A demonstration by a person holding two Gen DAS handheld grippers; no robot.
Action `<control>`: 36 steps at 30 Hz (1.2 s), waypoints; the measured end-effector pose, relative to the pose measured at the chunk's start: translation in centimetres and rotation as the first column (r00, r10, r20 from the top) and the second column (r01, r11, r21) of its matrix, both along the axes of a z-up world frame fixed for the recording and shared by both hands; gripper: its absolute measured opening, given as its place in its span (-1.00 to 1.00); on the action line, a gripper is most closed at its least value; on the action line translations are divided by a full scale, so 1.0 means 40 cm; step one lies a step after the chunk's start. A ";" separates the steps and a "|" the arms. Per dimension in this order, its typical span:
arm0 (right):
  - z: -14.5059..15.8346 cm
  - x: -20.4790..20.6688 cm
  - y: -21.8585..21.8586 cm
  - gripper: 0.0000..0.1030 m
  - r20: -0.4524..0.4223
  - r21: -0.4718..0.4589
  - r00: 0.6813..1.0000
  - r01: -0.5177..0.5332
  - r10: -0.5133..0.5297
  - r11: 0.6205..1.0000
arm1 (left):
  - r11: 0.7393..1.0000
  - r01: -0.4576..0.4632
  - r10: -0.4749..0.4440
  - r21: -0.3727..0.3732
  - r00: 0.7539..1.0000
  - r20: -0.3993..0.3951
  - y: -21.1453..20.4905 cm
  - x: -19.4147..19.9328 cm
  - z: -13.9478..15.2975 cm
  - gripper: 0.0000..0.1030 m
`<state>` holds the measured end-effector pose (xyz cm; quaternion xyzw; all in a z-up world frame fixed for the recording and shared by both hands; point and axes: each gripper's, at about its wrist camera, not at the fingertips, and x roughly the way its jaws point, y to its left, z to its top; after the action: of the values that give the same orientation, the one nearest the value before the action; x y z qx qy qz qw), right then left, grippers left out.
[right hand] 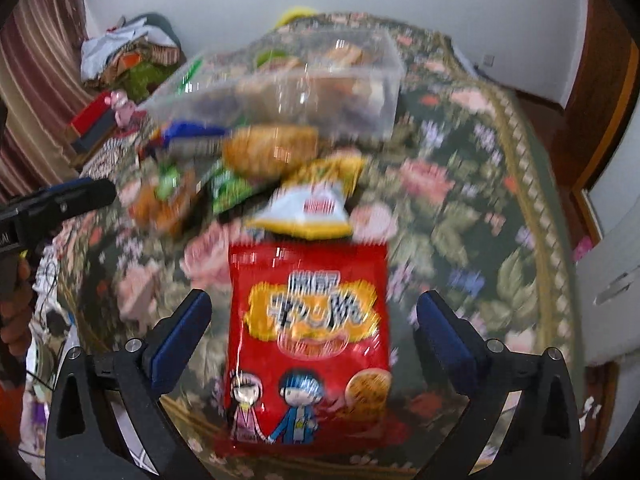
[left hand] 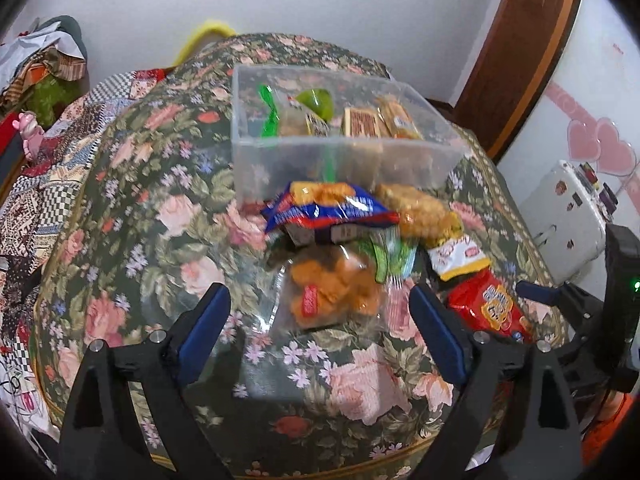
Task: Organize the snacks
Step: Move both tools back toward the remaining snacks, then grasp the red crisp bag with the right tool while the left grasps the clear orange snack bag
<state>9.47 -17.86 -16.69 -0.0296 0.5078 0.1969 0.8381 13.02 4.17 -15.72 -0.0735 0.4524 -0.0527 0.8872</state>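
Both grippers are hanging wide apart, empty: the left gripper (left hand: 316,312) over the clear orange-snack bag (left hand: 334,294), the right gripper (right hand: 314,326) straddling the red packet (right hand: 308,344), near the clear bin (left hand: 344,156). The slippery wrappers are risking sliding away on the glossy floral table (left hand: 160,208).

A floral-clothed table (left hand: 132,184) bears a clear bin (left hand: 344,160) and snack packets (left hand: 336,292).

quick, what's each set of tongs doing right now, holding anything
Left tongs: open, holding nothing, over the clear bag of orange snacks.
Right tongs: open, holding nothing, either side of the red snack packet.
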 end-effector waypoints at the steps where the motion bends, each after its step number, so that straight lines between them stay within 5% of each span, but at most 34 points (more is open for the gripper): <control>1: -0.015 -0.001 0.001 0.99 -0.019 -0.003 1.000 -0.006 0.006 1.000 | 1.000 0.005 -0.005 0.002 1.000 -0.012 -0.007 0.005 -0.010 0.78; 6: -0.043 -0.017 -0.003 0.97 -0.041 0.008 0.999 -0.026 0.027 1.000 | 1.000 0.017 -0.017 0.007 0.999 -0.051 -0.031 0.028 -0.050 0.78; 14: -0.034 -0.024 -0.031 0.33 0.012 0.001 1.000 -0.012 0.012 1.000 | 0.997 0.028 -0.022 0.067 0.995 -0.097 -0.059 0.075 -0.115 0.79; 20: -0.029 -0.022 -0.045 0.26 0.016 0.030 1.000 -0.003 0.002 1.000 | 0.997 0.004 0.002 0.082 0.998 -0.062 -0.063 0.095 -0.129 0.81; 28: -0.003 -0.033 -0.062 0.26 0.030 0.055 1.000 -0.004 0.003 0.998 | 0.990 0.057 -0.061 0.131 0.998 0.026 -0.073 0.041 -0.098 0.13; 36: 0.058 -0.046 -0.058 0.26 0.090 0.083 0.996 0.001 -0.008 0.997 | 0.993 0.072 -0.078 0.090 0.994 0.071 -0.062 -0.017 -0.038 -0.03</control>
<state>7.62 -20.19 -14.39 -0.0026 0.4611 0.2142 0.8611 12.36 1.69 -17.26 -0.0157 0.4234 -0.0691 0.9032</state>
